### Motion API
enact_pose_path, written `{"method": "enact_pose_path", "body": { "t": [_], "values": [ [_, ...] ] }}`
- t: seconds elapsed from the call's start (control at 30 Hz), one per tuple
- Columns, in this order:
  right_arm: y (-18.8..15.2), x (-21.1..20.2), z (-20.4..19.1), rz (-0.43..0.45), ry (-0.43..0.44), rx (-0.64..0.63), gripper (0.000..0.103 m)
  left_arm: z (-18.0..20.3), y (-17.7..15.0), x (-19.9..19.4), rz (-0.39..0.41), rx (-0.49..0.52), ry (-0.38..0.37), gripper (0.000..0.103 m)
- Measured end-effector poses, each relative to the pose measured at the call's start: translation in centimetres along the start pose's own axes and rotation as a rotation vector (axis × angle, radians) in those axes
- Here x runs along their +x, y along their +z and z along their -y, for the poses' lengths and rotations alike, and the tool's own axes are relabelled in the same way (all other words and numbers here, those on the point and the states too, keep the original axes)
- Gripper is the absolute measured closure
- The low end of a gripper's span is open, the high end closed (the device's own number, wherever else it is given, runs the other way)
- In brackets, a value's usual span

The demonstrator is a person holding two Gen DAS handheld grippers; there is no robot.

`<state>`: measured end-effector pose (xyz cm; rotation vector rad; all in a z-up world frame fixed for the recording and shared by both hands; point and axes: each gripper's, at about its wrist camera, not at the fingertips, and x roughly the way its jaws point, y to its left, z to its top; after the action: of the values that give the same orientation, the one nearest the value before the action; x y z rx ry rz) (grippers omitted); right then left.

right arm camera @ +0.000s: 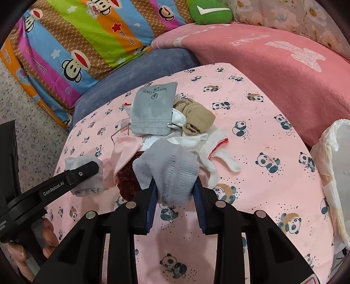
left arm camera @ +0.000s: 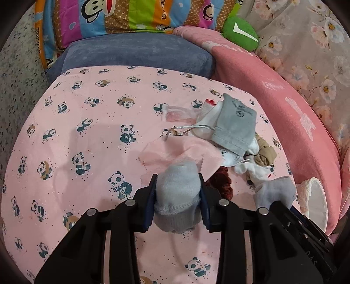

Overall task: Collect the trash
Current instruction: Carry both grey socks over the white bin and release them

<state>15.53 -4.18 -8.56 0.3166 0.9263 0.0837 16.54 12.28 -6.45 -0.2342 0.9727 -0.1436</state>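
Panda-print pink sheet [left arm camera: 87,113]: we log a heap of socks and cloths [right arm camera: 175,122] on it. Left gripper [left arm camera: 178,192]: jaws clamped on pale grey sock [left arm camera: 177,190]. Right gripper [right arm camera: 175,192]: jaws clamped on ribbed grey sock [right arm camera: 172,172].

A home bedroom — a bed under a pink panda-print sheet [left arm camera: 87,135]. Behind the sheet lies a blue pillow [left arm camera: 135,53], behind that a striped cartoon-monkey quilt [left arm camera: 122,15]; right of the sheet a pink blanket [right arm camera: 273,63] — socks and small cloths [right arm camera: 175,122] heaped on it.
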Motion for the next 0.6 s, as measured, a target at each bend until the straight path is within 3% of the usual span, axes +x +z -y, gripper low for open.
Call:
{"method": "enact_pose_path", "body": {
  "t": [0.33, 0.6],
  "values": [
    [0.4, -7.1, 1.9, 0.12, -0.001, 0.039, 0.072, 6.2, -0.3, -4.3, 0.067, 0.112, -0.059, 0.07],
    [0.5, -12.8, 6.1, 0.207, -0.041, 0.101, 0.071, 12.9, -1.9, -6.6, 0.093, 0.239, -0.113, 0.07]
  ]
}}
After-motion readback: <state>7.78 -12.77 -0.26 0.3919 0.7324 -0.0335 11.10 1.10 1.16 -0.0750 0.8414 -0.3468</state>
